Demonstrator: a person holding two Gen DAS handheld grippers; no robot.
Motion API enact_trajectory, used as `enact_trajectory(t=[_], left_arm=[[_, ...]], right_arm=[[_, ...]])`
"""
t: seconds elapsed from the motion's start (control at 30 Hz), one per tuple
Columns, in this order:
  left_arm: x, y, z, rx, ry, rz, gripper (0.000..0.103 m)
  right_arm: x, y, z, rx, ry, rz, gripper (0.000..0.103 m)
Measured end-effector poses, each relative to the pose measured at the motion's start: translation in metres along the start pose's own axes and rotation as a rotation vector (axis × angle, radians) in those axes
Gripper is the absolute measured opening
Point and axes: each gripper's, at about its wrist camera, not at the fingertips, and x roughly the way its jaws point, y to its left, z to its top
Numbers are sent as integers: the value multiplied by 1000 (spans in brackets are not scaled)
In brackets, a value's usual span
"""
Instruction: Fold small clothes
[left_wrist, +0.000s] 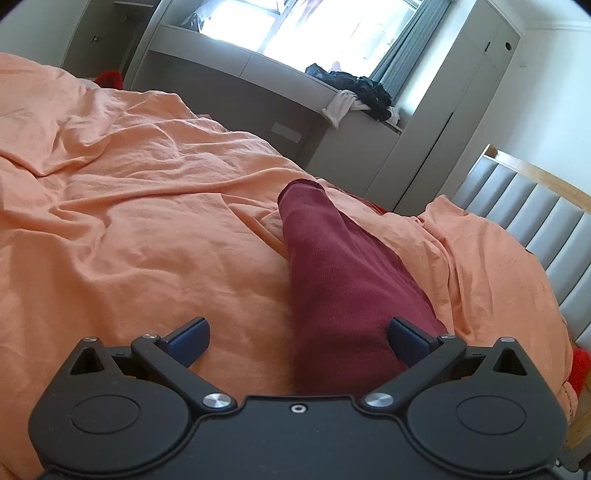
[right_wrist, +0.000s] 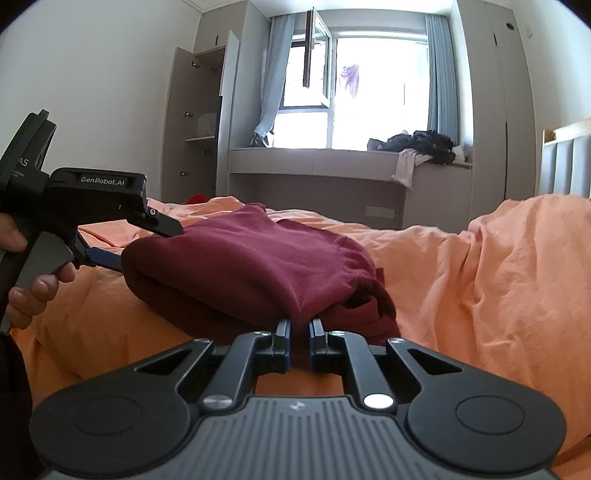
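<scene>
A dark red garment (right_wrist: 251, 266) lies bunched and folded over on the orange bedsheet (right_wrist: 480, 280). In the left wrist view it runs as a long red strip (left_wrist: 332, 266) away from the camera. My right gripper (right_wrist: 299, 328) is shut on the garment's near edge, and the cloth is pinched between its fingers. My left gripper (left_wrist: 297, 328) is open, with the red cloth lying between its blue pads (left_wrist: 406, 338) on the right side. In the right wrist view the left gripper (right_wrist: 144, 245) stands at the garment's left folded edge, held by a person's hand (right_wrist: 33, 291).
A window bench (right_wrist: 317, 162) behind the bed carries a pile of dark and white clothes (right_wrist: 421, 146). A grey padded headboard (left_wrist: 535, 218) bounds the bed on the right. An open wardrobe (right_wrist: 199, 125) stands at the back left, with a red item (right_wrist: 197, 198) near it.
</scene>
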Motion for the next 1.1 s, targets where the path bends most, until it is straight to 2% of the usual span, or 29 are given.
enact_trajectory(t=[0.13, 0.33, 0.87, 0.93, 1.0, 1.1], left_arm=[[0, -1, 0, 2, 1, 3, 103], [1, -3, -1, 8, 6, 4, 103], [3, -1, 1, 7, 27, -2, 103], [4, -1, 1, 7, 29, -1, 103], [6, -1, 1, 12, 33, 1, 103], [8, -2, 1, 23, 41, 8, 103]], right_arm=[[0, 4, 0, -39, -17, -29, 9], [2, -2, -7, 21, 1, 2, 10], [-1, -2, -12, 42, -12, 0, 12], [-3, -4, -13, 43, -20, 6, 18], [-5, -8, -15, 58, -14, 8, 36], [-14, -18, -16, 91, -28, 0, 48]])
